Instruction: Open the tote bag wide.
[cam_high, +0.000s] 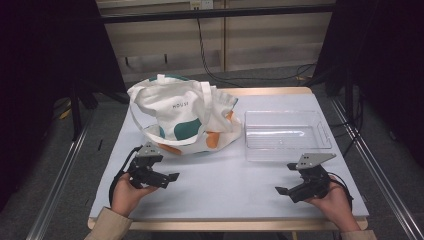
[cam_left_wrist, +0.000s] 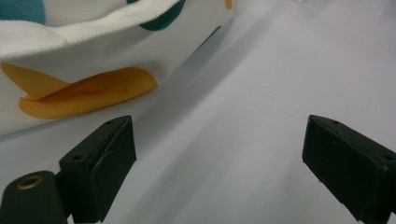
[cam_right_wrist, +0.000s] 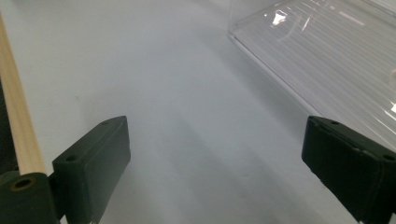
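Observation:
A white tote bag (cam_high: 182, 115) with teal and orange patches lies slumped at the back left of the table, its handles draped over it. In the left gripper view, the bag's (cam_left_wrist: 93, 56) orange-patched hem is just beyond the left jaw. My left gripper (cam_high: 167, 170) rests near the bag's front edge, open and holding nothing (cam_left_wrist: 219, 163). To the right, my right gripper (cam_high: 285, 178) sits just in front of a clear plastic tray (cam_high: 287, 135). It is also open with nothing between its jaws (cam_right_wrist: 215, 163), and the tray (cam_right_wrist: 327, 56) lies ahead on its right.
The pale table top (cam_high: 225, 175) has a wooden rim (cam_right_wrist: 16, 135) along its edges. Metal rails run down both sides of the table, and cables hang against the wall behind it.

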